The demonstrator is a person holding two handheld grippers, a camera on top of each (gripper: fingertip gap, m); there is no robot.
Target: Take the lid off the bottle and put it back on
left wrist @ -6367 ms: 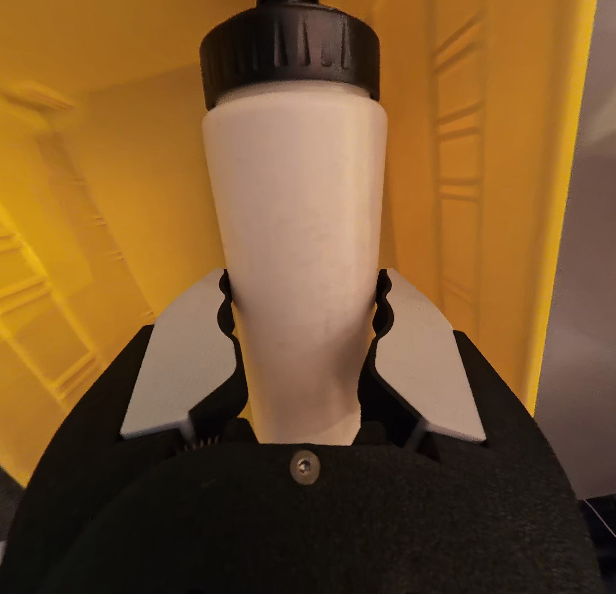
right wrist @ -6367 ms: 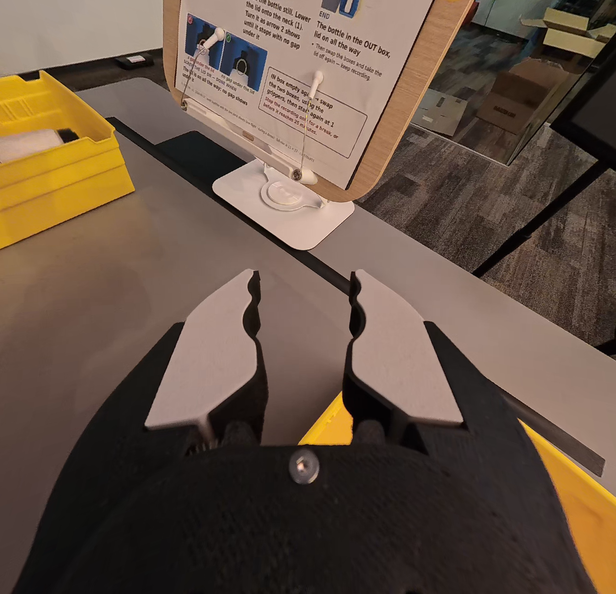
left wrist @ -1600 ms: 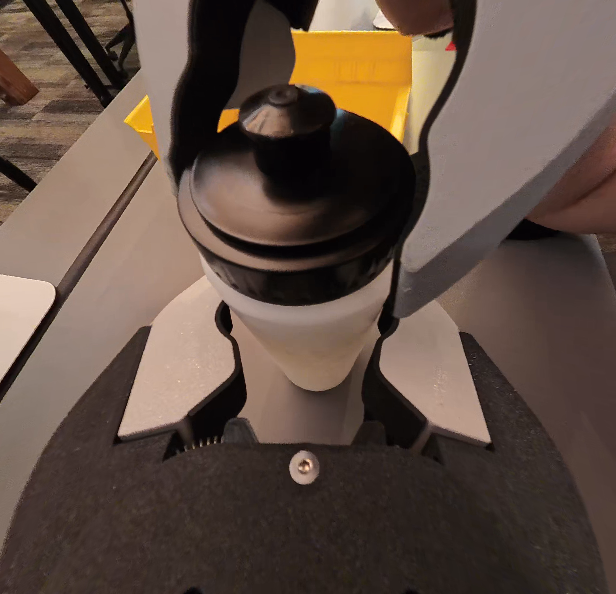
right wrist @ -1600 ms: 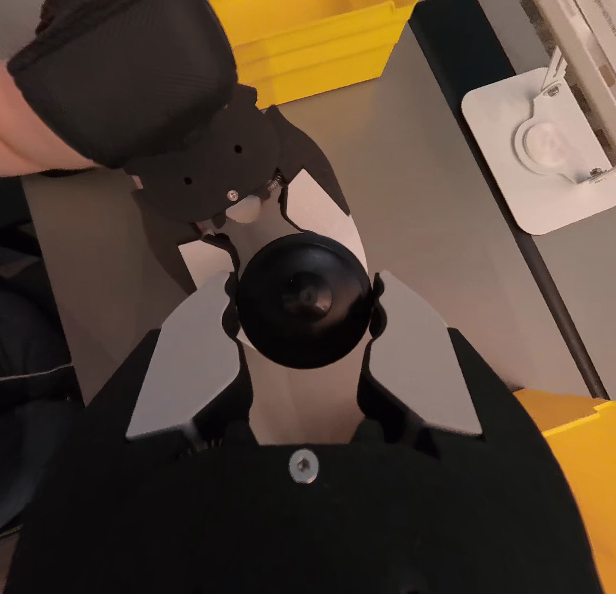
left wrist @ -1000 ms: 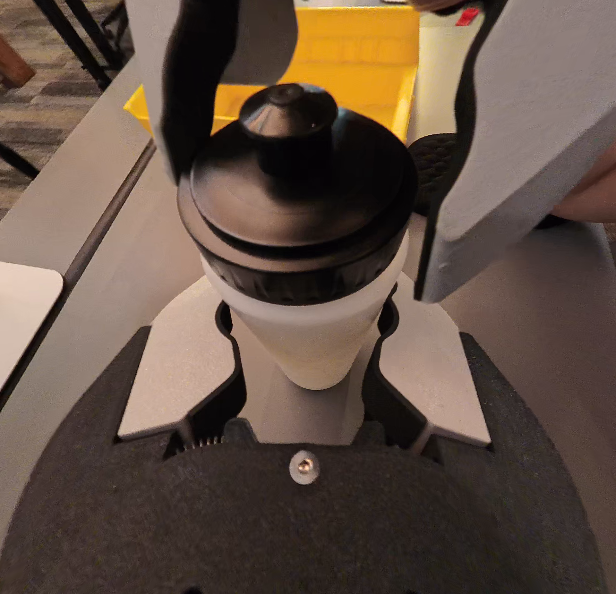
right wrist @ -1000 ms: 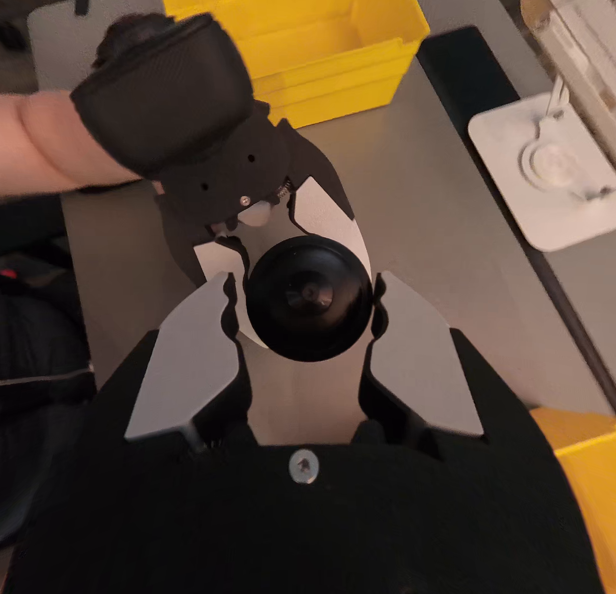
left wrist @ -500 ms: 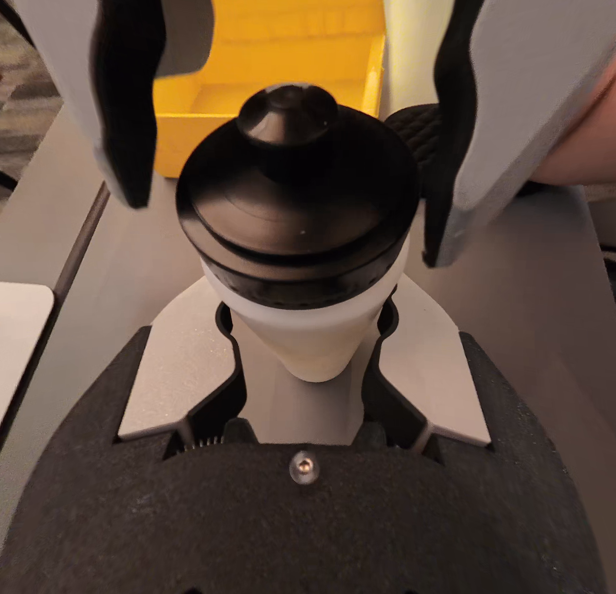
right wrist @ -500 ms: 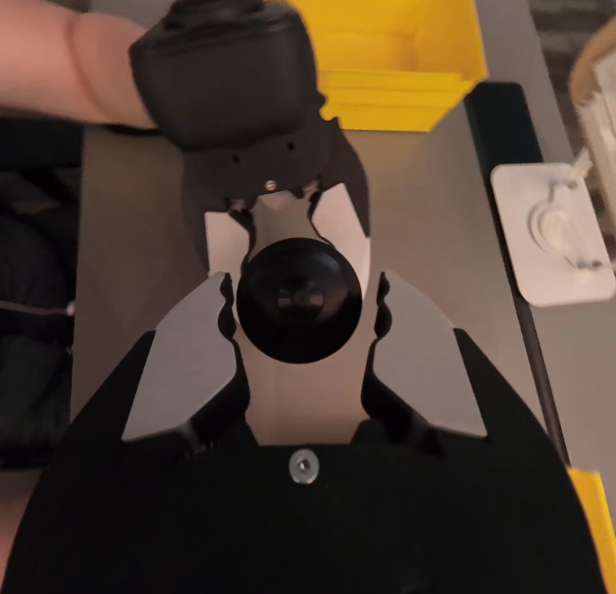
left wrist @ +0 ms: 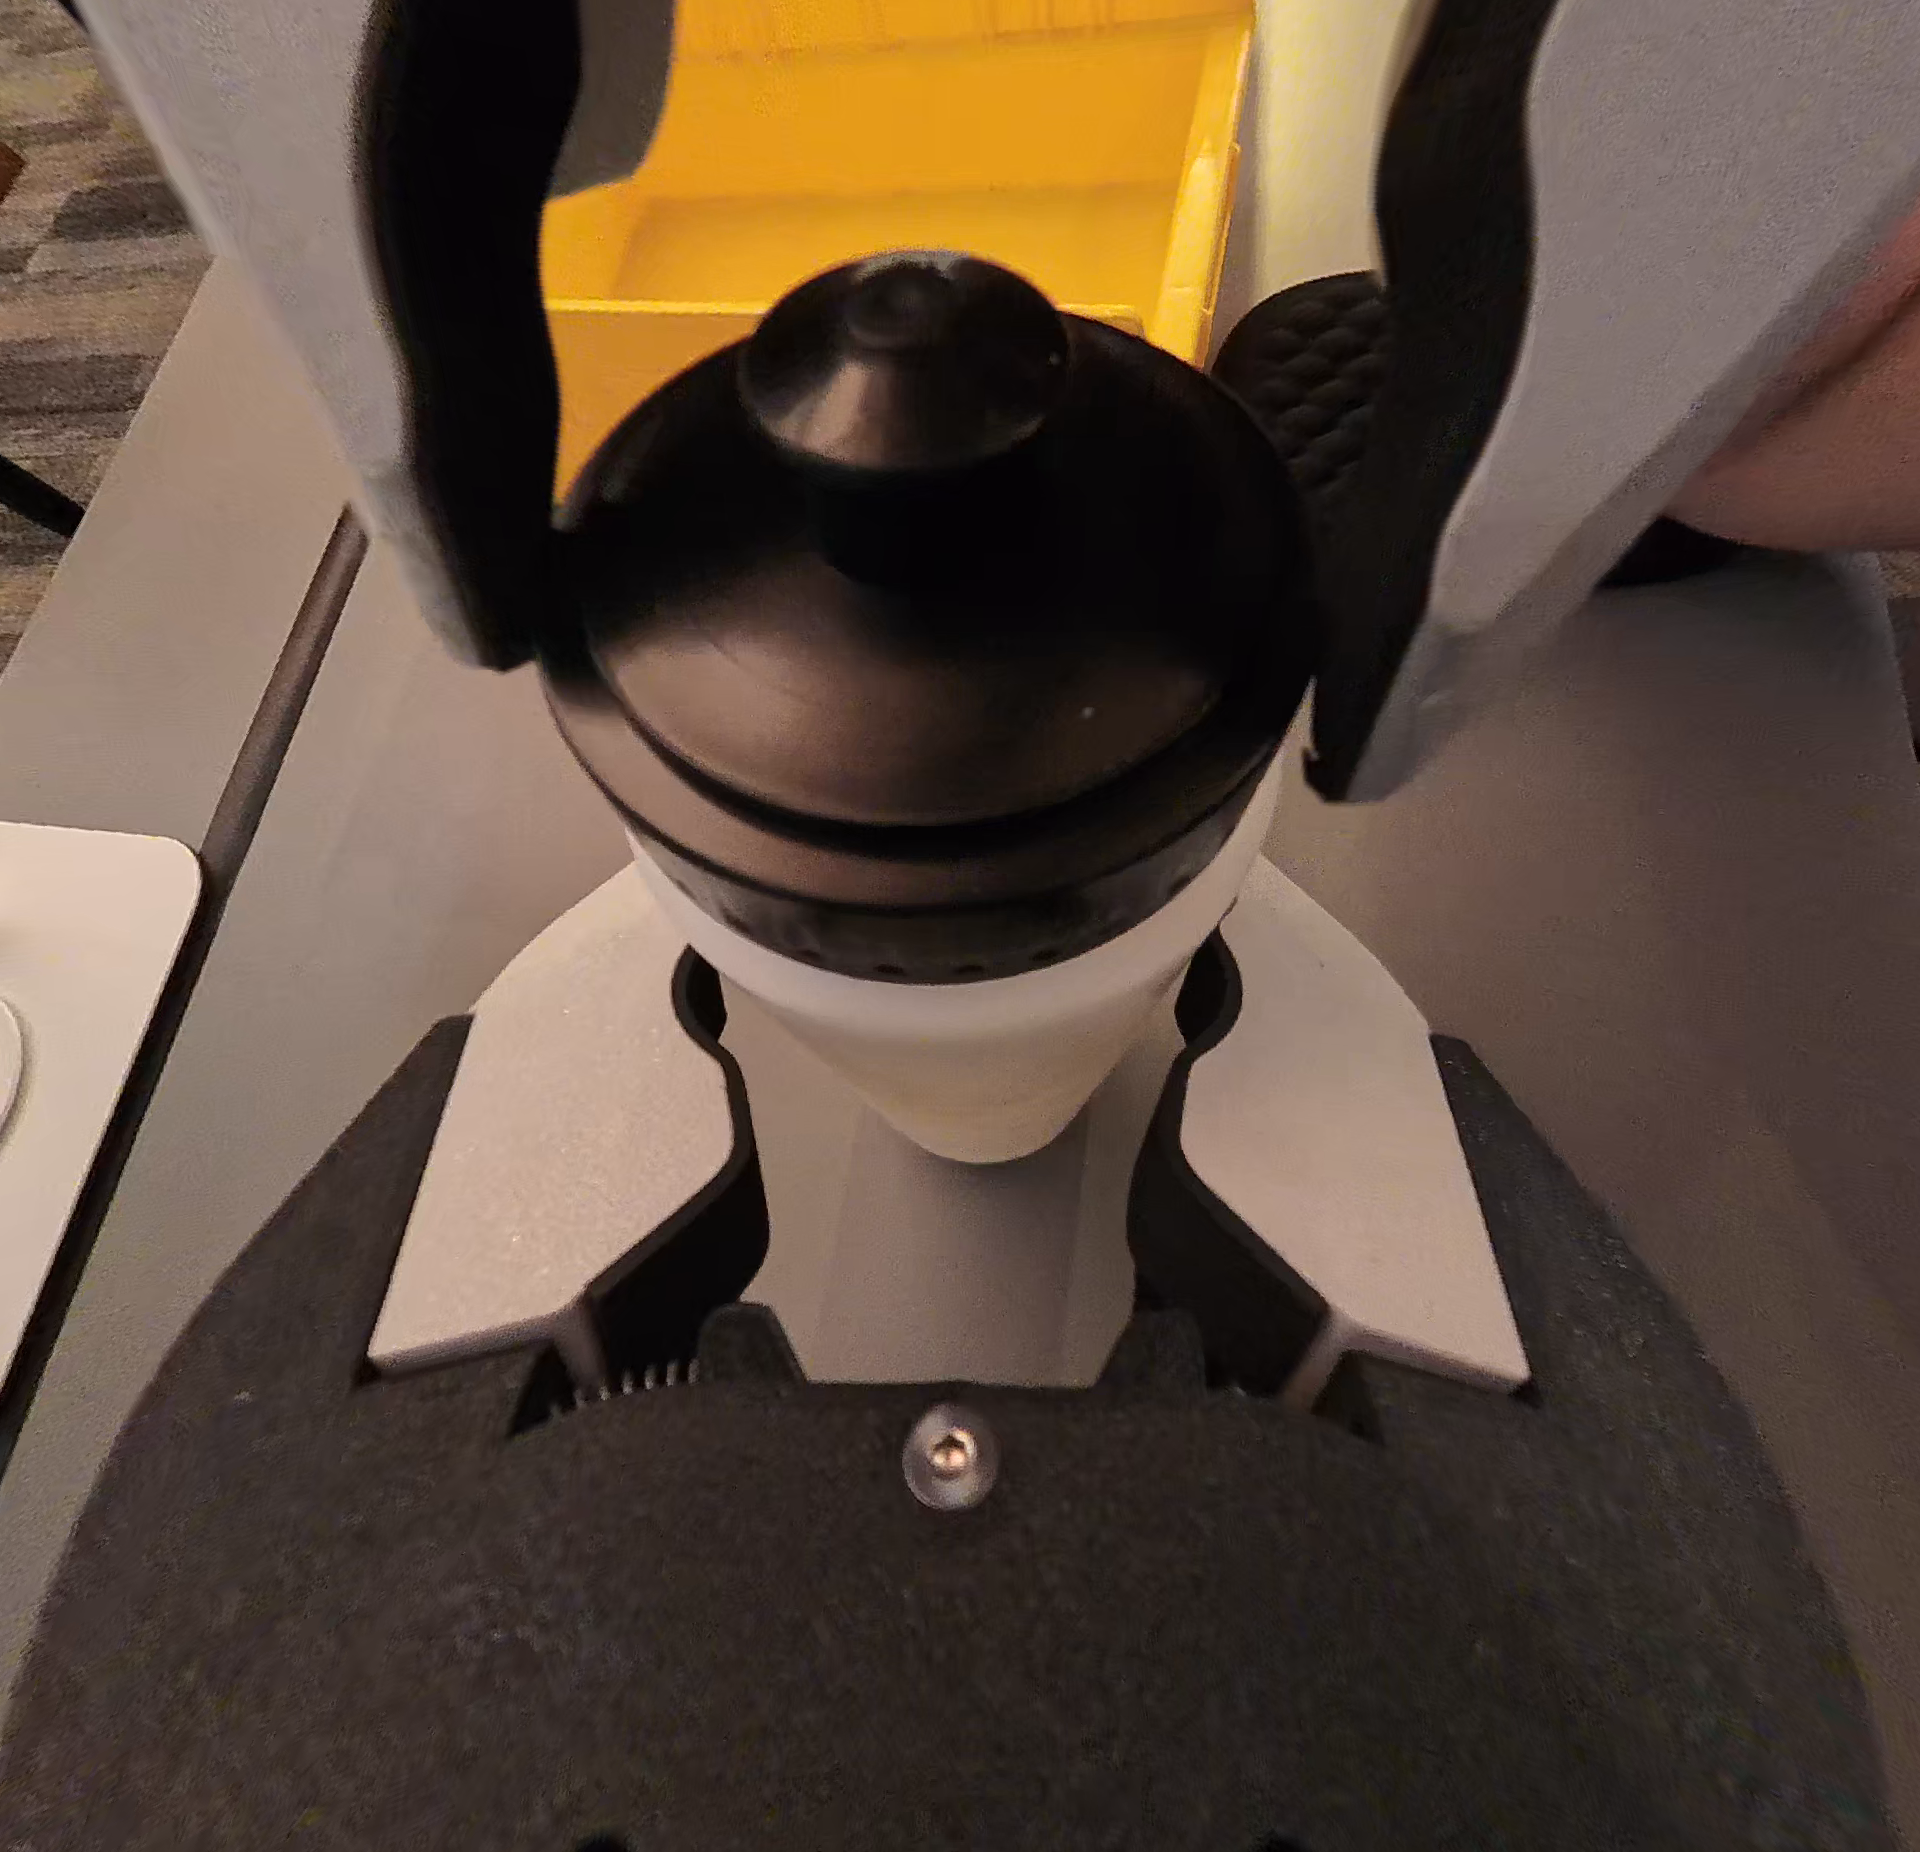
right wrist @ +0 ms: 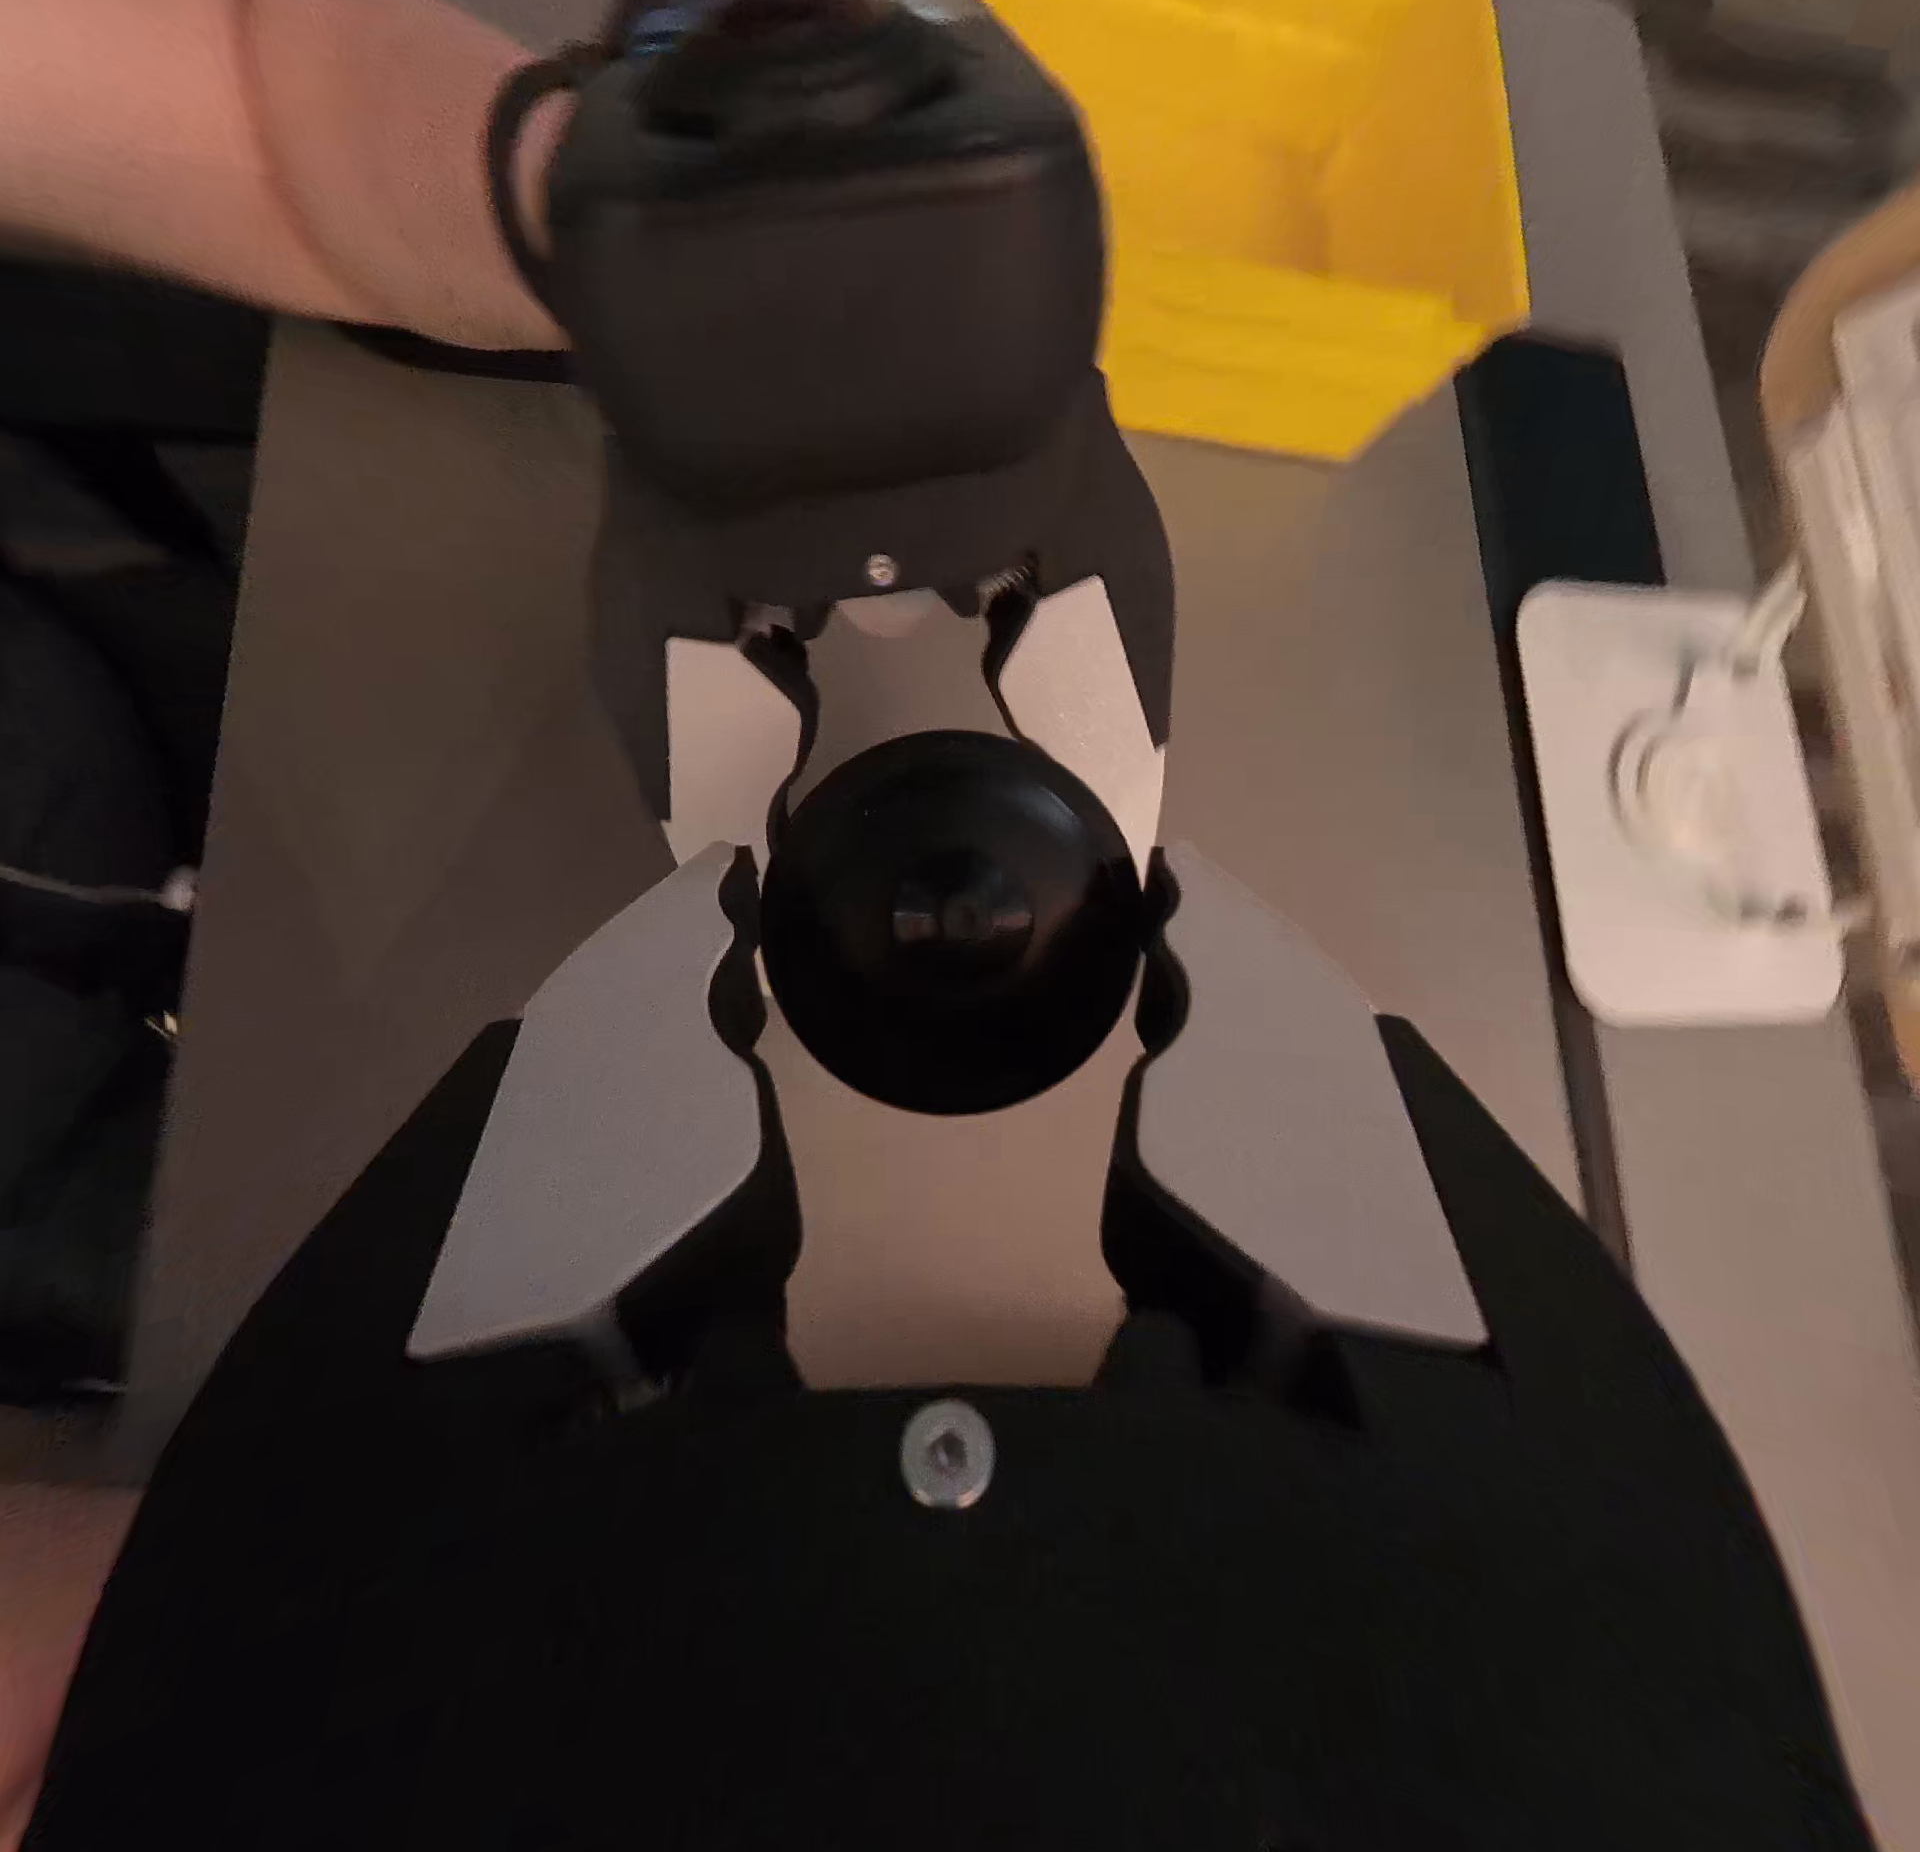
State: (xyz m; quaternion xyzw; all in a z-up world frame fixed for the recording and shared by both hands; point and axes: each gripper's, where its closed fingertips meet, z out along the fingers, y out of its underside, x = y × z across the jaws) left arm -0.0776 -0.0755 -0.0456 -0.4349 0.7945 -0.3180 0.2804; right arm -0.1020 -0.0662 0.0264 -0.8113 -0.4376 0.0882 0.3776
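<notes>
- The white plastic bottle point(left wrist: 977, 1054) is clamped low on its body between the fingers of the left gripper point(left wrist: 961, 1013) and is held upright above the grey tabletop point(left wrist: 1621, 971).
- The ribbed black screw lid point(left wrist: 925, 722), topped by a round spout, is seated on the bottle's neck.
- The right gripper point(right wrist: 951, 929) is placed over the lid from above, with a finger on each side of it.
- In the left wrist view, one finger is seen against the lid's rim, while the other stands just beside it; whether the lid is gripped cannot be told.
- A yellow plastic bin point(left wrist: 914, 140) is seen on the table beyond the bottle.
- A white stand base point(right wrist: 1683, 805) lies off to one side.
</notes>
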